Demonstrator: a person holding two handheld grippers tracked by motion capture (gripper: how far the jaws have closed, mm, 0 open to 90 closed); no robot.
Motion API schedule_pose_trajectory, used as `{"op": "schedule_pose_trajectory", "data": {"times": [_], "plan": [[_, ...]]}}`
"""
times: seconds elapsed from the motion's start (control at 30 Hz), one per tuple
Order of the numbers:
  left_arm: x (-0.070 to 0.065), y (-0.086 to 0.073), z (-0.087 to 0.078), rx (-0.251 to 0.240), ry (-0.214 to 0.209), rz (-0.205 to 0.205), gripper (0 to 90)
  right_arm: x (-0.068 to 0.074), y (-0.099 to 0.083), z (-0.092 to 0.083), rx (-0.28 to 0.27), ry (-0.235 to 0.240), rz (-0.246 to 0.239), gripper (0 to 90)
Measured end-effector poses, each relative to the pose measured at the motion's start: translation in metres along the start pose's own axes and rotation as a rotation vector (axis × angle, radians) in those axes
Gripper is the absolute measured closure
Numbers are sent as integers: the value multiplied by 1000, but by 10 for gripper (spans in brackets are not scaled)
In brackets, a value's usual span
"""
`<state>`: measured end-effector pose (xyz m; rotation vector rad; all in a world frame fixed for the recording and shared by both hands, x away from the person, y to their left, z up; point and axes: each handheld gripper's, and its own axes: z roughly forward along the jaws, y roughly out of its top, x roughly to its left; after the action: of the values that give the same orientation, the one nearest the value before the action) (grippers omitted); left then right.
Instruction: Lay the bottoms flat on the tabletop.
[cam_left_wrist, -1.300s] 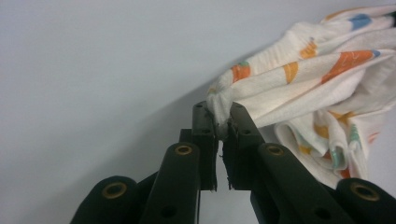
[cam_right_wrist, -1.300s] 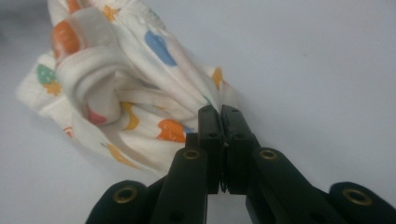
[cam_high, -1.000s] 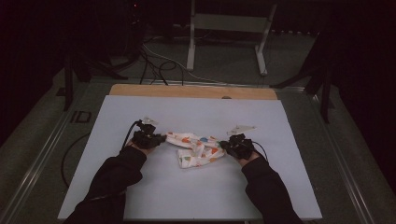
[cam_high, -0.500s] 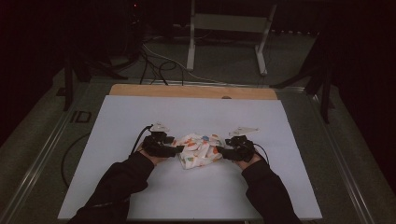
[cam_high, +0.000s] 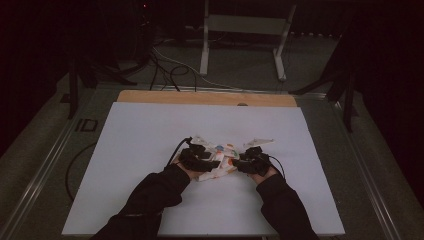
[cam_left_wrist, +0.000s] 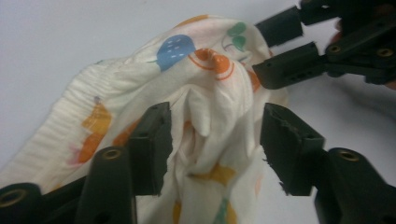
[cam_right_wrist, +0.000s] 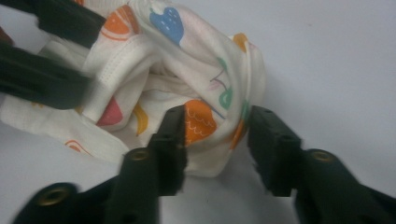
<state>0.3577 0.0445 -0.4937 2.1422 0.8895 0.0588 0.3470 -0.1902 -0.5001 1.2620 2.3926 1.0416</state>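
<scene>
Garment (cam_high: 216, 161) bunched between left tongs (cam_high: 204, 162), right tongs (cam_high: 239, 163).

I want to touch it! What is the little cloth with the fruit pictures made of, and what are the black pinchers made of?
The cloth looks like soft, matte cotton knit: it bunches into folds, has a ribbed band and stitched seams. The left gripper and right gripper look like hard black plastic, dull, with rough-edged pads and brass-coloured rings, probably metal.
</scene>
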Motion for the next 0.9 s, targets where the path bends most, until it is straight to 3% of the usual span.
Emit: {"op": "schedule_pose_trajectory", "data": {"times": [0.07,0.1,0.13,0.17,0.2,0.23,0.33,0.53,0.9], "plan": [[0,0,6,19,0,2,528,0,0,0,1,2,2,614],[1,0,8,28,0,8,664,-1,0,0,5,4,-2,667],[1,0,9,35,-2,8,664,-1,0,0,5,4,-2,667],[1,0,9,40,2,8,716,-1,0,-1,5,5,-3,700],[1,0,7,46,12,15,854,-1,0,-1,11,6,-8,779],[1,0,7,46,12,15,871,-1,0,-1,11,6,-8,779],[3,-2,0,51,20,29,886,-2,0,-3,12,5,-26,887],[10,-7,-18,41,29,24,889,-1,3,-7,5,-2,-44,896],[33,-27,-75,51,108,16,890,-6,11,-22,-24,-32,-63,898]]}}
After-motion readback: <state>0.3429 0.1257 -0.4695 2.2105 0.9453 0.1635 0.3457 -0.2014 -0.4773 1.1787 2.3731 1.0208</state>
